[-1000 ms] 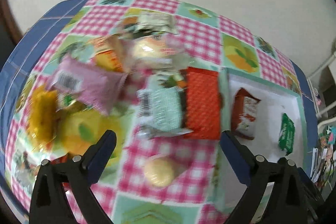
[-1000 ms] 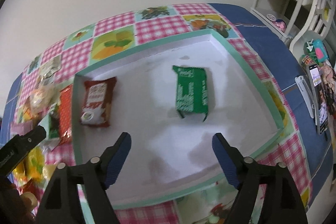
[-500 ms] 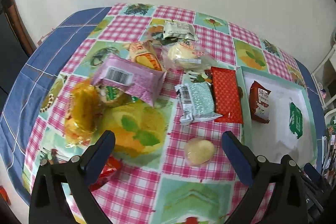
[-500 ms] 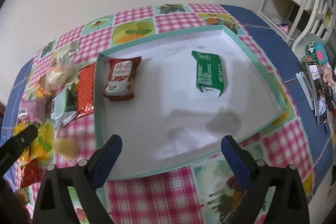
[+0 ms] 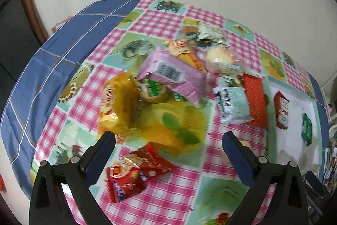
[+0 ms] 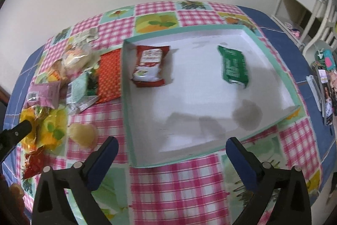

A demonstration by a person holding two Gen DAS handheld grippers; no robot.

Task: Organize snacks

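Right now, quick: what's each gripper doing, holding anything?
Left gripper: open, empty, above the loose snacks.
Right gripper: open, empty, jaws just opened wider, at the tray edge.

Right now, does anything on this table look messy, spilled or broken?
Nothing looks spilled or broken. The mess is the loose heap of snack packets overlapping on the tablecloth beside the tray. Only a red packet and a green packet lie inside it, apart.

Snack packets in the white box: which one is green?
The green packet, lying toward the box's right side; the other packet there is red and white.
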